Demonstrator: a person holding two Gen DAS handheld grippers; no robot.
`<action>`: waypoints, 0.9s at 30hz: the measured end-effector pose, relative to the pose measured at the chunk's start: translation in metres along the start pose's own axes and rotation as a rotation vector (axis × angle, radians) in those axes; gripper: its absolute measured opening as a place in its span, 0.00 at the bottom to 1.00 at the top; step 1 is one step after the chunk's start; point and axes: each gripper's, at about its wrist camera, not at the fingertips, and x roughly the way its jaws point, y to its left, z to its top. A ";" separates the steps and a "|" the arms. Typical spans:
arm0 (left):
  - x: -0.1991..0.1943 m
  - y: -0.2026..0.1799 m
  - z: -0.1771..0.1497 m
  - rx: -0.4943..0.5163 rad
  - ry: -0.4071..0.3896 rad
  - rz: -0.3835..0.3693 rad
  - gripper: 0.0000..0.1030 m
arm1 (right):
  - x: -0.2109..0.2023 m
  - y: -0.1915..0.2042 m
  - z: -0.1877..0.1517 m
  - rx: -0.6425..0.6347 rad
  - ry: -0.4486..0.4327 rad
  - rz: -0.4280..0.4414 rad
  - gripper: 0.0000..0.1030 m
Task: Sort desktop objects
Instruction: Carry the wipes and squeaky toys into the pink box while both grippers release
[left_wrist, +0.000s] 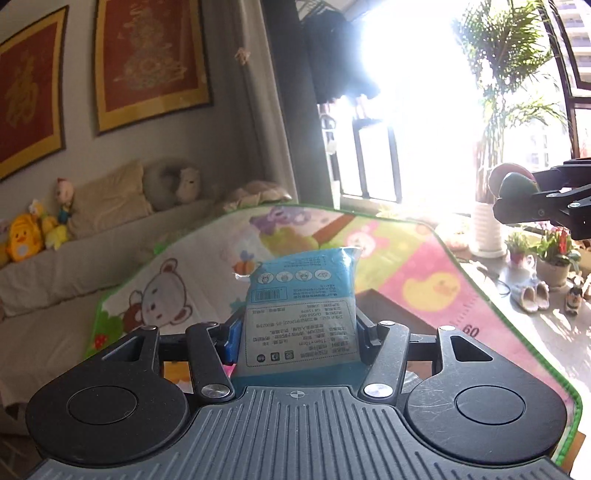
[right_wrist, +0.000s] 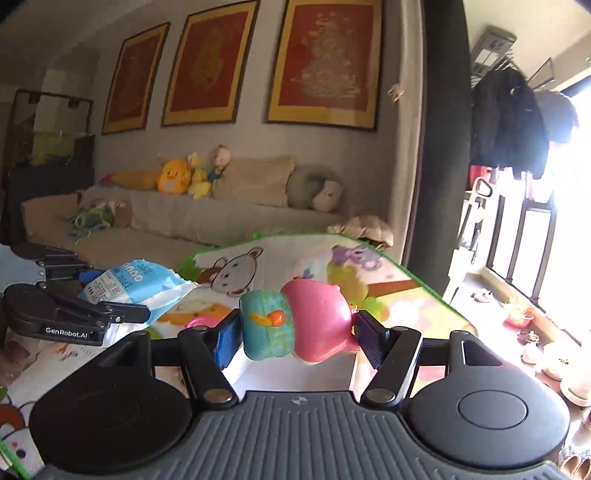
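Observation:
My left gripper is shut on a blue and white tissue pack, holding it upright above the cartoon play mat. The same gripper and pack show at the left of the right wrist view. My right gripper is shut on a pink and teal plastic toy, held in the air over the mat. In the left wrist view the right gripper shows at the far right with the toy between its fingers.
A brown cardboard box sits on the mat below the grippers. A pink round thing lies on the mat. A sofa with plush toys runs behind the table. Potted plants and slippers are on the floor at the right.

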 end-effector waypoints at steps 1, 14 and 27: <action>0.013 -0.001 0.007 -0.009 0.002 -0.019 0.58 | 0.007 -0.007 0.008 0.015 -0.010 -0.015 0.63; 0.149 0.010 -0.035 -0.094 0.115 -0.125 0.93 | 0.165 -0.051 0.005 0.169 0.190 -0.007 0.64; 0.077 0.059 -0.143 -0.196 0.297 0.085 0.97 | 0.265 -0.027 -0.059 0.171 0.380 -0.071 0.71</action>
